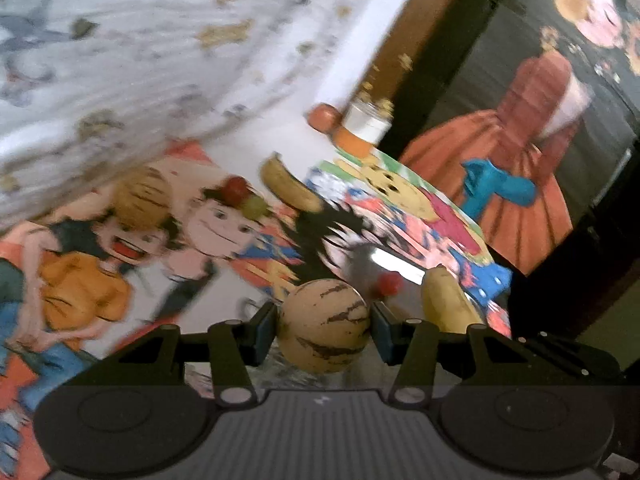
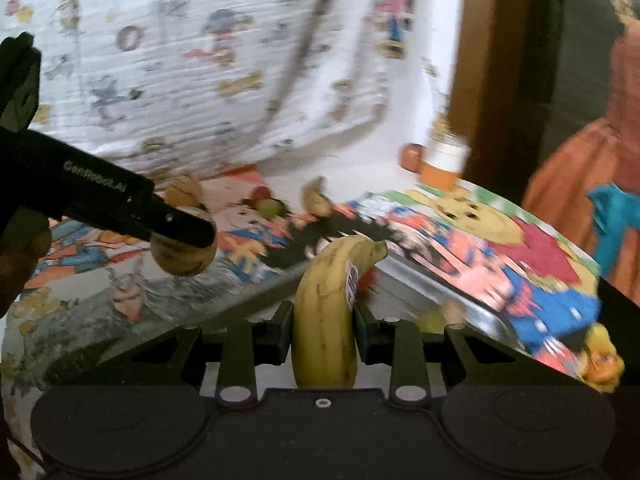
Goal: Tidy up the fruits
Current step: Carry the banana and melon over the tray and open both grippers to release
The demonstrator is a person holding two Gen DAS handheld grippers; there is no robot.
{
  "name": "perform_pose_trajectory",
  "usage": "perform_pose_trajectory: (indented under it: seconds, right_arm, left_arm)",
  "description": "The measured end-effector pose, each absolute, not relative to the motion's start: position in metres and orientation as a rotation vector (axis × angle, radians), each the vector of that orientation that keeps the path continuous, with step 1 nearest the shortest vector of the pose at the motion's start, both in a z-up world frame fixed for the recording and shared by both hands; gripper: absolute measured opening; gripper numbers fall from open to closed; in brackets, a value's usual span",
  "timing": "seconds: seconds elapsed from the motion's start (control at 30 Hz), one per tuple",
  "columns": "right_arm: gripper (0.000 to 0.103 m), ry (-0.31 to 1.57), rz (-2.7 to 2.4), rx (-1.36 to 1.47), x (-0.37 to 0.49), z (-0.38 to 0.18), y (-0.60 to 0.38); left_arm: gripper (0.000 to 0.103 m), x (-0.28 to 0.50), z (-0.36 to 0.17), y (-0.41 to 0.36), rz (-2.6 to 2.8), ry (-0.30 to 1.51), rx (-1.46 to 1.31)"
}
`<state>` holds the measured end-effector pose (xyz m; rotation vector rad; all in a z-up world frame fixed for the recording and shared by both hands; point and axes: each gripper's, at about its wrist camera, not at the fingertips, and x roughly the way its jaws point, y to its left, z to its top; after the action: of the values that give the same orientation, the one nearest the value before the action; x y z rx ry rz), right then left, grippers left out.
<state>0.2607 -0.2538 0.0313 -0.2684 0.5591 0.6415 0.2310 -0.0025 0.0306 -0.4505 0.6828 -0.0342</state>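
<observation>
A: Figure, read from the left. What does the left claw (image 1: 324, 330) carry?

B: It is clenched on a round tan fruit with dark streaks (image 1: 324, 330), pinched between both pads and lifted clear of the cartoon-print cloth (image 1: 100, 264). In the right wrist view the same fruit (image 2: 184, 254) hangs off to the left of the right claw.

A: And the right claw (image 2: 322, 330)?

B: Grasping a yellow banana (image 2: 325, 312) across its middle, tip pointing forward. Just ahead of both claws lies a shiny metal tray (image 2: 404, 288); a small red fruit (image 1: 388, 284) sits in it just beyond the left claw.

A: Farther out?

B: Well ahead on the cloth: a second banana (image 1: 288, 186), a red and a green fruit together (image 1: 246, 196), then an orange-lidded jar (image 1: 356, 130) at the far edge.

A: Which step is this?

B: By my reading, carrying fruit to the tray, both loads mid-air. Next, each claw should lower over bare tray floor and release, clear of the red fruit; the round one may roll.
</observation>
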Motion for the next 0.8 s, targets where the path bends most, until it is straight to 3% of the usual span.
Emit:
perform_pose_trajectory:
  seconds: [0.37, 0.8]
  right_arm:
    - [0.033, 0.609, 0.544, -0.192, 0.247, 0.006, -0.282]
    - [0.033, 0.638, 0.522, -0.177, 0.248, -0.004, -0.281]
  left_arm:
    - [0.054, 0.235, 0.011, -0.061, -0.123, 0.722, -0.363]
    - [0.055, 0.239, 0.000, -0.075, -0.125, 0.765, -0.312]
